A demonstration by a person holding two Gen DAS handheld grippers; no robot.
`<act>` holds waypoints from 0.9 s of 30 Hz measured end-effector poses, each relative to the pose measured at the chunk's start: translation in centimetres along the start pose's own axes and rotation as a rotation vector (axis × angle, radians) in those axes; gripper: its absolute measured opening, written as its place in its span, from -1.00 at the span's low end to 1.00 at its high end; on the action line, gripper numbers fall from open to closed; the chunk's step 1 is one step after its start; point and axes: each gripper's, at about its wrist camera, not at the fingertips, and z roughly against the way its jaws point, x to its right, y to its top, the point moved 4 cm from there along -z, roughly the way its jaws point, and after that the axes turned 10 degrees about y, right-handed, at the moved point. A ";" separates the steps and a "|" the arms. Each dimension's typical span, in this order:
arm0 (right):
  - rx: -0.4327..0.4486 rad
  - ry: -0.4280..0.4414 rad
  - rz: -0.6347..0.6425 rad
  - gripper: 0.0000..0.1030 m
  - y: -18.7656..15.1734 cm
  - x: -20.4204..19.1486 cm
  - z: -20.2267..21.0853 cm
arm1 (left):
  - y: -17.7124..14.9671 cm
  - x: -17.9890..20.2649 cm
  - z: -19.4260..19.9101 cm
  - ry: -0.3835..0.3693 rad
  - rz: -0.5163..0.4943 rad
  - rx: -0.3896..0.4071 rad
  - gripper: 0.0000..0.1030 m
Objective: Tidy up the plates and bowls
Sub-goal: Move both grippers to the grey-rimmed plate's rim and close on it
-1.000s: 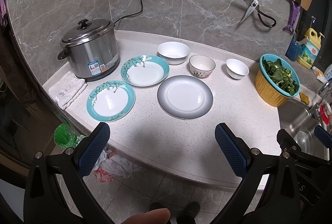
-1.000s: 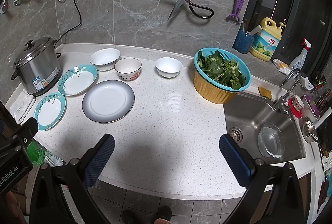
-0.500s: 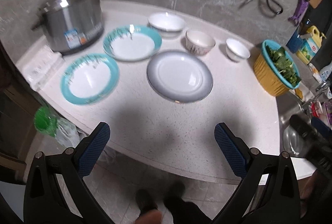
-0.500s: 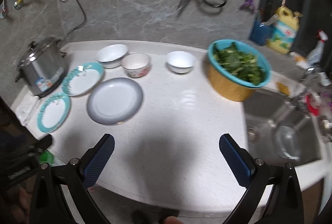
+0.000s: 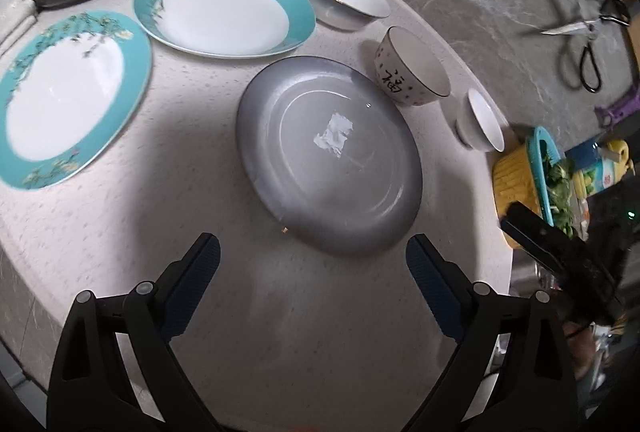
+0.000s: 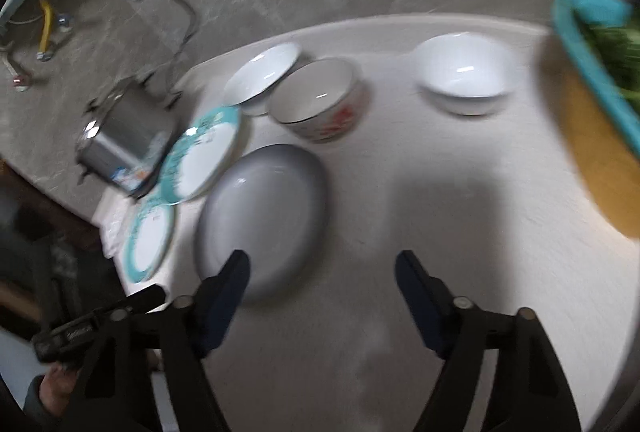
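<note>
With both grippers empty and spread wide, we judge the step in hand to be the approach to the grey plate (image 5: 328, 156), which lies flat on the worktop (image 5: 160, 232) just ahead of the left gripper (image 5: 312, 260). We should slide one finger under its near rim, keeping clear of the patterned bowl (image 5: 412, 68) beside its far rim; the right gripper (image 6: 322, 272) hovers near the same plate.

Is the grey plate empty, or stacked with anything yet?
Empty and unstacked: the grey plate lies flat on the counter, its face showing only a light glare; both teal plates sit apart from it.
</note>
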 end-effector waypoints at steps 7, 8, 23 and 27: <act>-0.121 0.170 -0.052 0.43 2.0 2.8 -5.5 | 4.7 -1.3 -3.8 0.036 0.034 -0.100 0.52; -0.133 0.194 -0.051 0.42 2.1 2.9 -6.2 | 5.5 -1.6 -4.5 0.039 0.027 -0.114 0.52; -0.223 0.393 -0.147 0.37 3.7 4.4 -11.0 | 11.5 -2.1 -10.1 -0.079 -0.026 -0.202 0.51; -0.266 0.460 -0.159 0.46 4.3 4.5 -11.4 | 12.3 -1.6 -10.6 -0.109 -0.036 -0.211 0.51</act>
